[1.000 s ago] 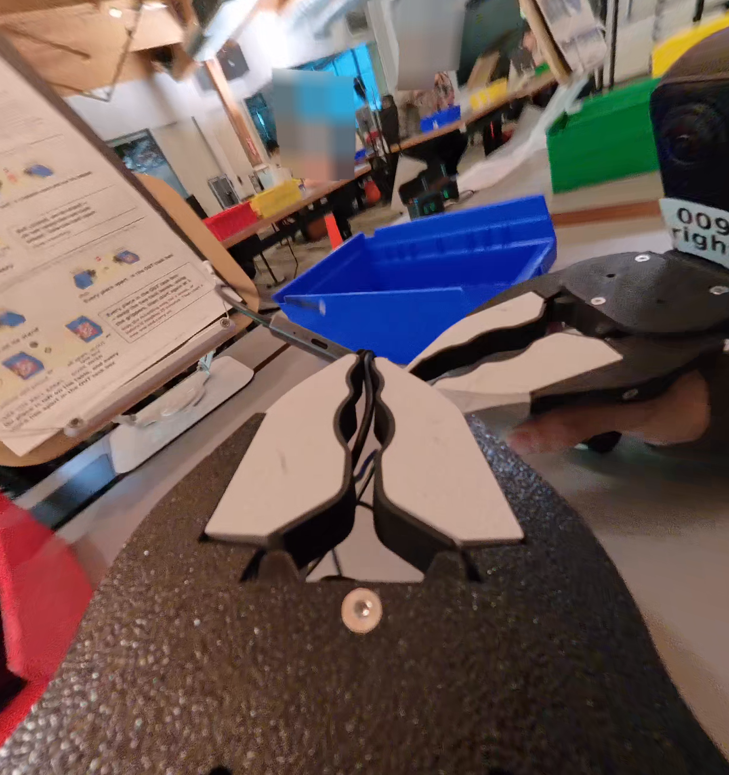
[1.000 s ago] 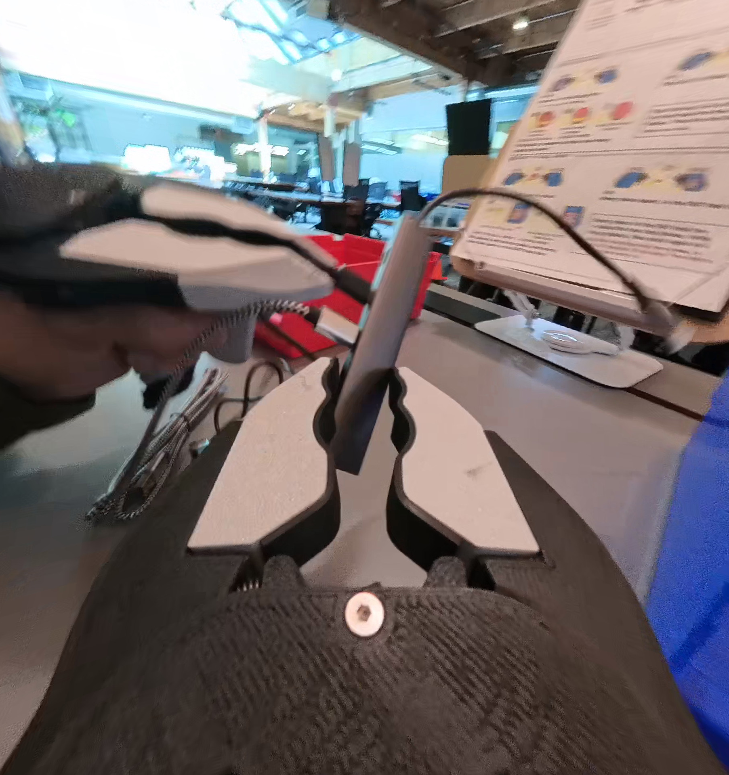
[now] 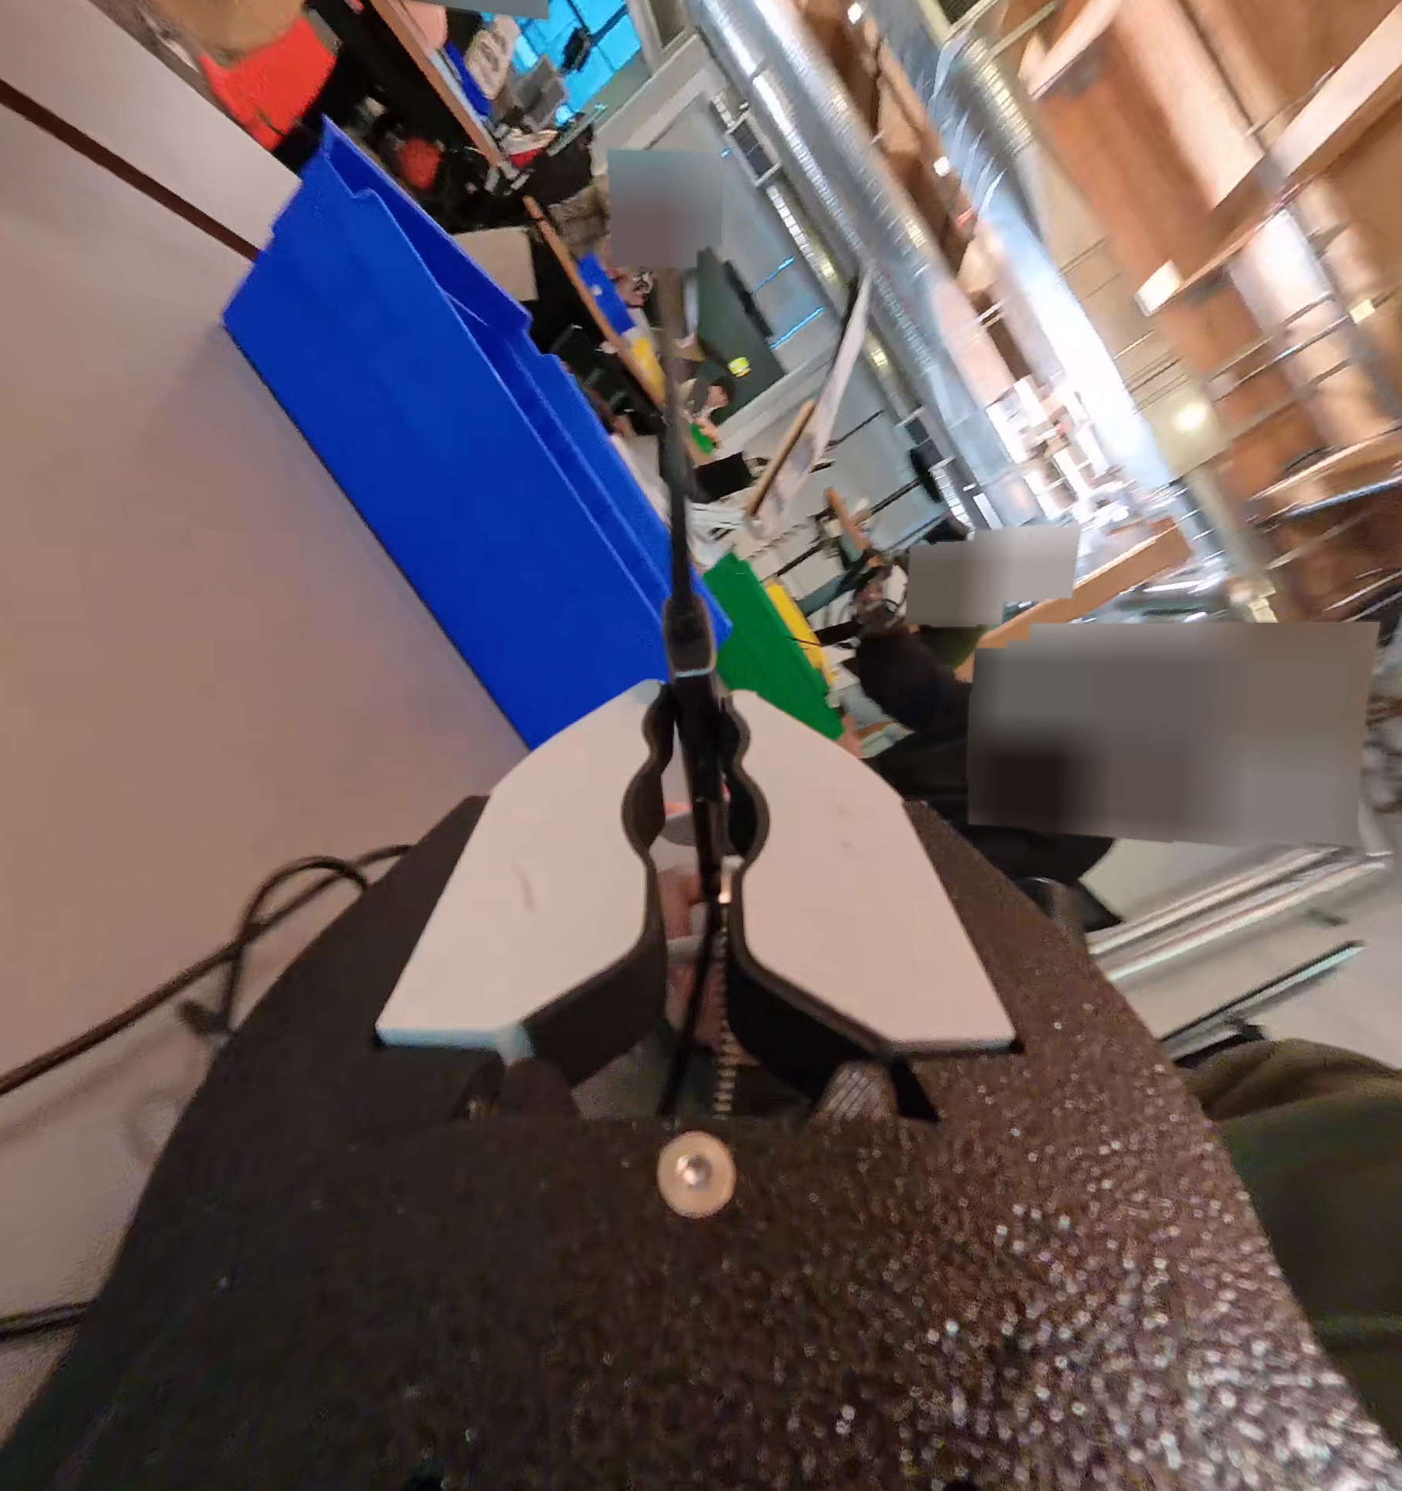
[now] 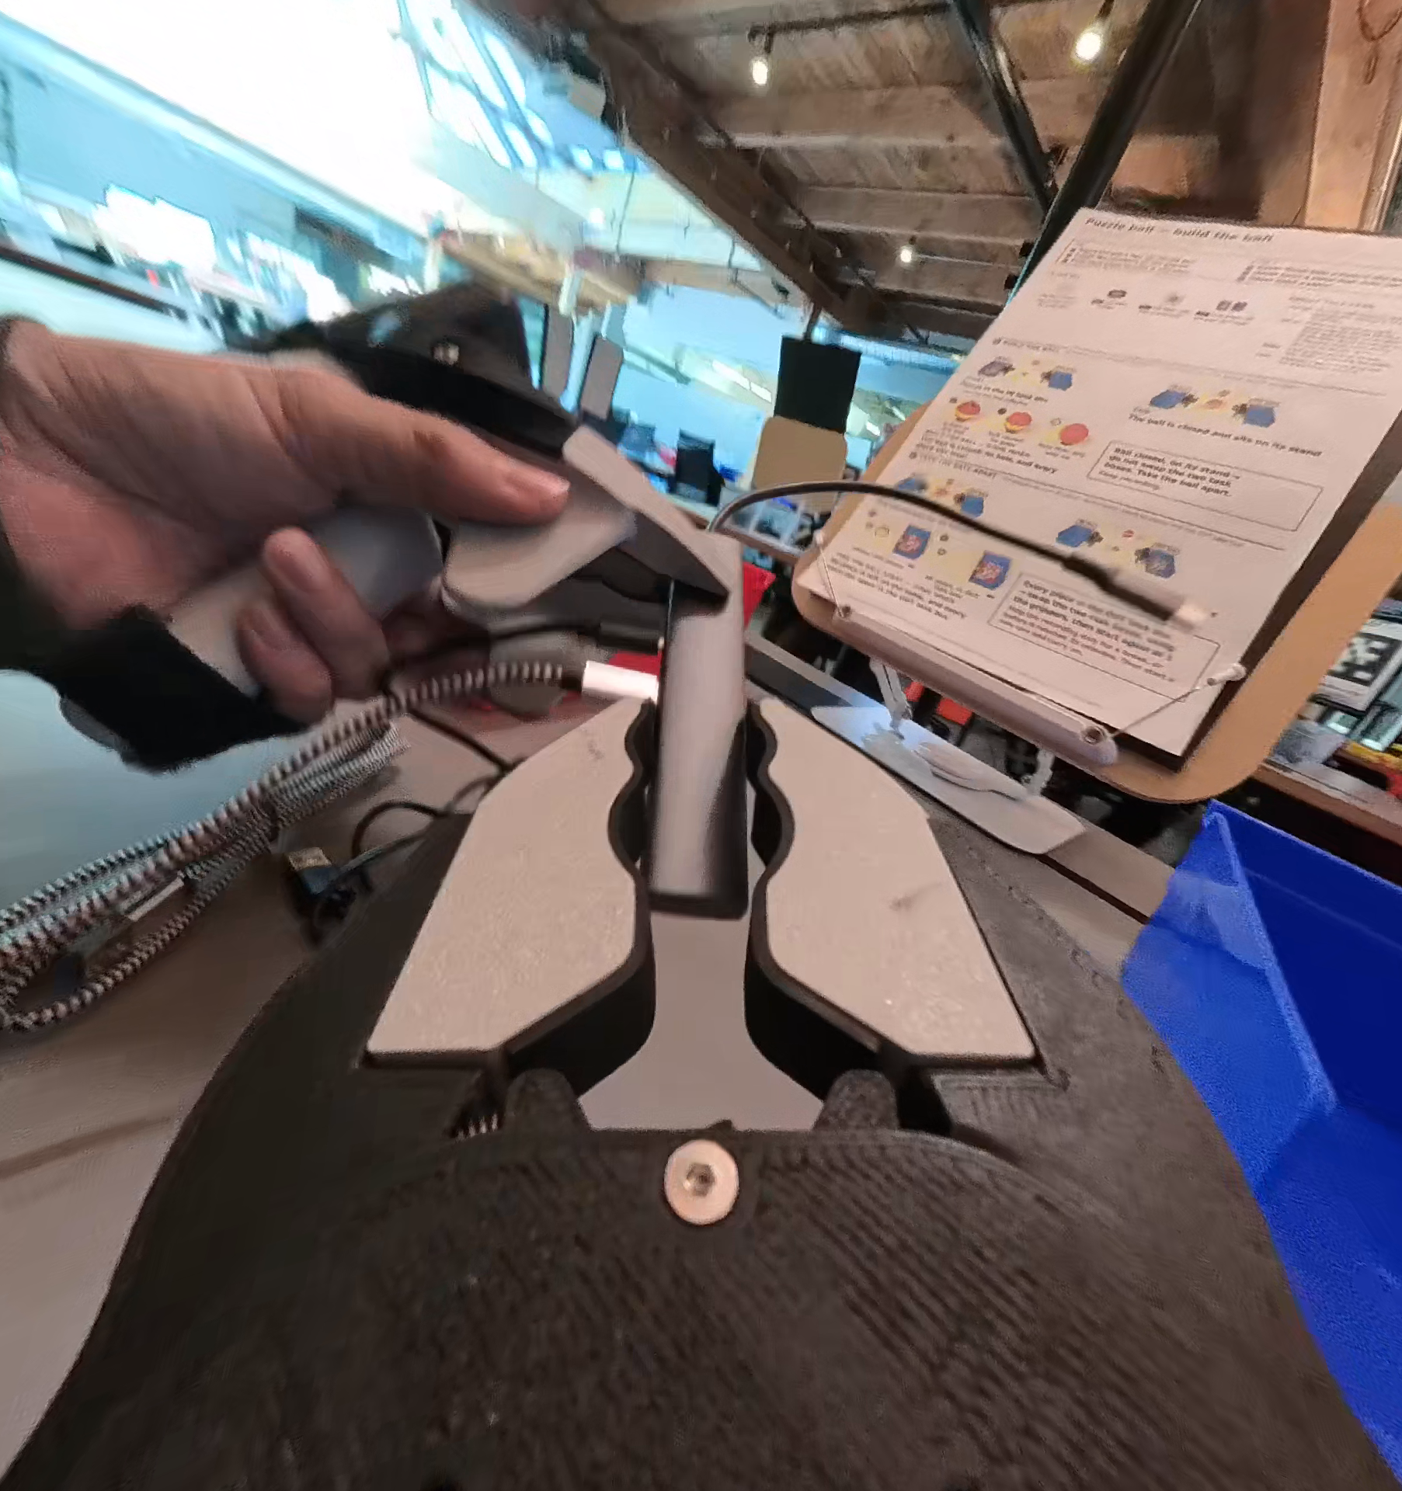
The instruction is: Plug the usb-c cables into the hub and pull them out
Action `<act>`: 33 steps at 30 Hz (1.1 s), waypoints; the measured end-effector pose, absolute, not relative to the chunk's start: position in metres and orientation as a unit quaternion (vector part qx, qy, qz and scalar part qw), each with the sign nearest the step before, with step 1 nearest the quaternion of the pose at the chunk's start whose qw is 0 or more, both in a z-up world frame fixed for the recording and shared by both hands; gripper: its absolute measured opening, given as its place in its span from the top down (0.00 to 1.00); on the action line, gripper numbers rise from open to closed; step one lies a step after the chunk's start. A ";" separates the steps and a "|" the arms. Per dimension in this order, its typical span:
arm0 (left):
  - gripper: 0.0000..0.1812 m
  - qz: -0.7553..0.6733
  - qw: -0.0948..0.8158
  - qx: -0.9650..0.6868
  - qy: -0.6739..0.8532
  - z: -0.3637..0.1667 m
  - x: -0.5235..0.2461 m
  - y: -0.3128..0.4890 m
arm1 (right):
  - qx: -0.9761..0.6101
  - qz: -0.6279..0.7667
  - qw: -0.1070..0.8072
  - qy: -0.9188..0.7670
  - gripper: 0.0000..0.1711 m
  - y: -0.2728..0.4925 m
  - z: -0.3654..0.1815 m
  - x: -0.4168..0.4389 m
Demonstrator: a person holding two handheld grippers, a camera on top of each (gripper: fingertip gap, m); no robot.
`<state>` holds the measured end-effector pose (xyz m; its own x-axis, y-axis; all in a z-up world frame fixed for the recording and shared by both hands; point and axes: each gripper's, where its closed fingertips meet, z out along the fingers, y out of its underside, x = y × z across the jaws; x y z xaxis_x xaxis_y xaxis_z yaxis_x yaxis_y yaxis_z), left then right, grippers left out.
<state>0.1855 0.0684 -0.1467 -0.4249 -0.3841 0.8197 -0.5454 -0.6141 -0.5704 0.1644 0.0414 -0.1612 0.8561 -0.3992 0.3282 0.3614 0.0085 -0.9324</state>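
Blue bin [image 4: 1319, 1041] sat on the table [image 3: 116, 645] to your right; contents not visible. Your right gripper [image 4: 697, 718] clamped the gray hub [image 4: 693, 774] upright. Your left gripper [image 3: 693, 702], rolled sideways beside the hub, pinched a black cable [image 3: 681, 565]. A braided cable's white plug [image 4: 621, 682] touched the hub's side.
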 end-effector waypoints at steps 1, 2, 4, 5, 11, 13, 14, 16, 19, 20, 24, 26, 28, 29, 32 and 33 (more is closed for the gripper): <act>0.95 0.728 0.074 0.532 -0.426 -0.148 0.185 0.067 | -0.637 -0.256 0.727 0.022 0.88 0.039 -0.156 0.164; 0.95 0.732 0.090 0.531 -0.417 -0.149 0.184 0.065 | -0.628 -0.242 0.739 0.027 0.87 0.038 -0.153 0.163; 0.95 0.750 0.123 0.527 -0.381 -0.147 0.184 0.064 | -0.626 -0.219 0.747 0.037 0.83 0.038 -0.152 0.165; 0.95 0.755 0.139 0.527 -0.364 -0.146 0.184 0.063 | -0.627 -0.221 0.746 0.043 0.82 0.038 -0.152 0.166; 0.95 0.772 0.126 0.544 -0.304 -0.141 0.187 0.077 | -0.637 -0.224 0.738 0.025 0.81 0.043 -0.155 0.160; 0.95 0.773 0.125 0.546 -0.299 -0.140 0.186 0.077 | -0.636 -0.221 0.739 0.027 0.85 0.044 -0.155 0.159; 0.95 0.774 0.126 0.547 -0.293 -0.139 0.186 0.078 | -0.638 -0.218 0.738 0.028 0.86 0.044 -0.156 0.159; 0.95 0.775 0.120 0.549 -0.290 -0.139 0.186 0.078 | -0.639 -0.210 0.739 0.032 0.86 0.045 -0.156 0.159; 0.95 0.775 0.122 0.550 -0.286 -0.139 0.186 0.074 | -0.638 -0.206 0.741 0.039 0.85 0.045 -0.155 0.160; 0.95 0.774 0.127 0.550 -0.285 -0.140 0.186 0.072 | -0.638 -0.202 0.742 0.041 0.85 0.045 -0.155 0.160; 0.95 0.775 0.130 0.554 -0.274 -0.140 0.186 0.072 | -0.639 -0.201 0.741 0.043 0.85 0.046 -0.155 0.161; 0.95 0.777 0.134 0.554 -0.266 -0.139 0.186 0.072 | -0.639 -0.203 0.740 0.043 0.85 0.046 -0.155 0.161; 0.95 0.777 0.132 0.555 -0.265 -0.138 0.186 0.072 | -0.639 -0.209 0.739 0.042 0.85 0.046 -0.155 0.161; 0.95 0.777 0.133 0.556 -0.264 -0.137 0.186 0.072 | -0.640 -0.211 0.738 0.041 0.85 0.047 -0.156 0.161; 0.95 0.771 0.120 0.564 -0.270 -0.139 0.185 0.075 | -0.655 -0.214 0.723 0.041 0.86 0.050 -0.160 0.161; 0.95 0.770 0.121 0.565 -0.270 -0.139 0.184 0.075 | -0.655 -0.213 0.724 0.040 0.86 0.050 -0.160 0.161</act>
<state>0.1842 0.0746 -0.1386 -0.3325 -0.1188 0.9356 -0.4913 -0.8249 -0.2794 0.1606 0.0498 -0.1598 0.9060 -0.3606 0.2217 0.2570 0.0523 -0.9650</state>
